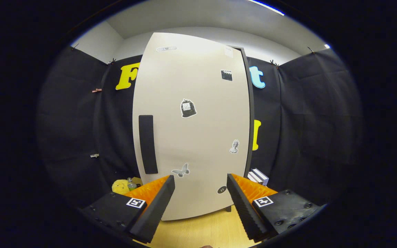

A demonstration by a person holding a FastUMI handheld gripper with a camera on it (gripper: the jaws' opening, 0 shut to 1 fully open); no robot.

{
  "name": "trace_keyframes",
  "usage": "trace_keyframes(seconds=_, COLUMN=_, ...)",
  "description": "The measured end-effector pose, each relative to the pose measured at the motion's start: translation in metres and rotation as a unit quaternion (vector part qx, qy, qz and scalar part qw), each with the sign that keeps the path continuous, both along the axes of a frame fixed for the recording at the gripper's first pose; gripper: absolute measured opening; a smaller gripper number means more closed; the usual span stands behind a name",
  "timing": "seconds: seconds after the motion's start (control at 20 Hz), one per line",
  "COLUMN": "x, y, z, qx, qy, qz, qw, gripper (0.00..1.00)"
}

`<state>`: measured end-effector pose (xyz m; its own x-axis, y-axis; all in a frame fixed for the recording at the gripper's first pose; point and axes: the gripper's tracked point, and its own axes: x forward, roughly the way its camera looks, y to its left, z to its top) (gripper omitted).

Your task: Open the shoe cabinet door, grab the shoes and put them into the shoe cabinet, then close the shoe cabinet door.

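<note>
1. My gripper is spread wide, with nothing between its fingers.
2. Straight ahead stands the shoe cabinet door — shut, its dark handle beyond my left finger.
3. The cabinet stands on the wooden floor — a yellow plush toy sits to its left.

The shut cabinet door stands straight ahead of the gripper and blocks the way forward. The gripper's fingers are spread apart with nothing between them. The dark handle on the door's left side has nothing in front of it. A yellow toy and a small bottle crowd the floor left of the cabinet, boxes the right. Bare wooden floor lies below the fingers.
</note>
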<state>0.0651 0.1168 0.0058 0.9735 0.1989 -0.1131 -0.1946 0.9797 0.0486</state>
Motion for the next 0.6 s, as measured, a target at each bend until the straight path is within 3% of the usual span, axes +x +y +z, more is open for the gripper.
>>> trace_keyframes(seconds=0.6, x=-0.009, y=-0.017, z=-0.007, qx=-0.020, qy=-0.028, qz=-0.005, qw=0.999, gripper=0.98)
